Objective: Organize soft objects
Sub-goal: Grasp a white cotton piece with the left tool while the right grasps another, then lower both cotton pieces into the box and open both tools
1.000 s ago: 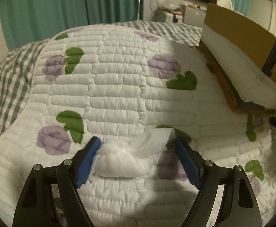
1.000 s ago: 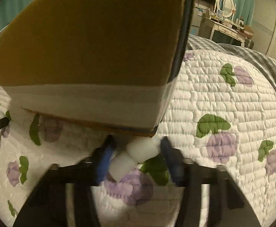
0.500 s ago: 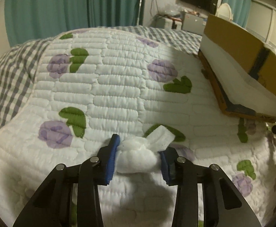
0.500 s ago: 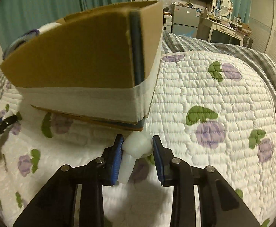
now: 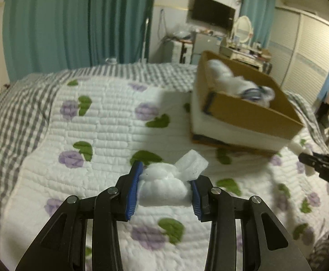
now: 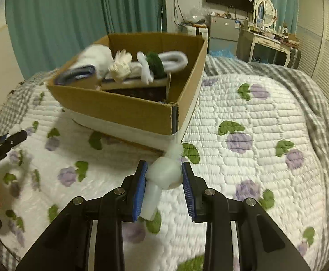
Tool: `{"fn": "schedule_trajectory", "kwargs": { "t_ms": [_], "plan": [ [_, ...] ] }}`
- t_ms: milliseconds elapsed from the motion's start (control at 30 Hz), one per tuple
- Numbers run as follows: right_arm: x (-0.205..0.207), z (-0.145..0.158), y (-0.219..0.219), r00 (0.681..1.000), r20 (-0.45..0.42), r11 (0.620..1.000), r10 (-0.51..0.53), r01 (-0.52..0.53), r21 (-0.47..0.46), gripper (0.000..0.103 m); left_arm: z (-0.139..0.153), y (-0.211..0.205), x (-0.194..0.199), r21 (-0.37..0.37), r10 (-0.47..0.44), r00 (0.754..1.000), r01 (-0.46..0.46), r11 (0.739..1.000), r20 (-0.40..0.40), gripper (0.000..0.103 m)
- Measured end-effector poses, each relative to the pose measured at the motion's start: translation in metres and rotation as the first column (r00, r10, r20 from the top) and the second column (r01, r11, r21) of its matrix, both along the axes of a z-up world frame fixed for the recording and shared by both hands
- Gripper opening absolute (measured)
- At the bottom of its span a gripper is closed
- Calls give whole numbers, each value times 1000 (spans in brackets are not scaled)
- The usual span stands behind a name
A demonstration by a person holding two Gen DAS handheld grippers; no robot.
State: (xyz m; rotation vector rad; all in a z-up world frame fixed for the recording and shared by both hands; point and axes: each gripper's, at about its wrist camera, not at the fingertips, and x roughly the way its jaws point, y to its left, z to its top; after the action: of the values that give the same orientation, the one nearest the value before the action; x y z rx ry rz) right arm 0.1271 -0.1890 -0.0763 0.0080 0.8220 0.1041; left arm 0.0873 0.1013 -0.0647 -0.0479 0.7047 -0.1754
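Note:
My left gripper (image 5: 164, 189) is shut on a white rolled sock (image 5: 164, 187) and holds it above the quilted bed. My right gripper (image 6: 164, 180) is shut on another white soft roll (image 6: 163, 176), also lifted off the quilt. An open cardboard box (image 6: 128, 110) sits on the bed and holds several soft items: white rolls, a green piece, a striped one. In the left wrist view the box (image 5: 250, 115) is at the right, beyond the sock. The right gripper's tip (image 5: 318, 164) shows at that view's right edge.
The bed has a white quilt (image 5: 110, 135) with purple flowers and green leaves, over grey checked bedding (image 5: 13, 113). Teal curtains, a TV, a dresser with a mirror (image 6: 266, 13) and a wardrobe stand behind. The left gripper's tip (image 6: 4, 142) shows at the right wrist view's left edge.
Both grippers closed on their white soft items and lifted them off the quilt. Both views rose, so the inside of the box now shows.

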Motion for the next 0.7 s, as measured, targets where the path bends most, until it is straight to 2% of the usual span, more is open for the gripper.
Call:
{"fn": "schedule_trajectory", "kwargs": {
  "t_ms": [233,400,533,700],
  "plan": [
    [-46,46,8,996,84,999,16,-19,36,31,57,-33,-27,-1,-62,994,63,998,84,38],
    [-73,93,13,984,171,998,39,-45,31,31,104,-53,-40,-8,-102,979,105,994,174,38],
    [-82,132,14,969,243,997,53,-63,34,31,137,-69,-34,1,-127,965,131,991,231,38],
    [-78,183,19,940,334,995,78,-96,38,31,157,-84,-8,-18,-148,953,158,987,264,38]
  ]
}}
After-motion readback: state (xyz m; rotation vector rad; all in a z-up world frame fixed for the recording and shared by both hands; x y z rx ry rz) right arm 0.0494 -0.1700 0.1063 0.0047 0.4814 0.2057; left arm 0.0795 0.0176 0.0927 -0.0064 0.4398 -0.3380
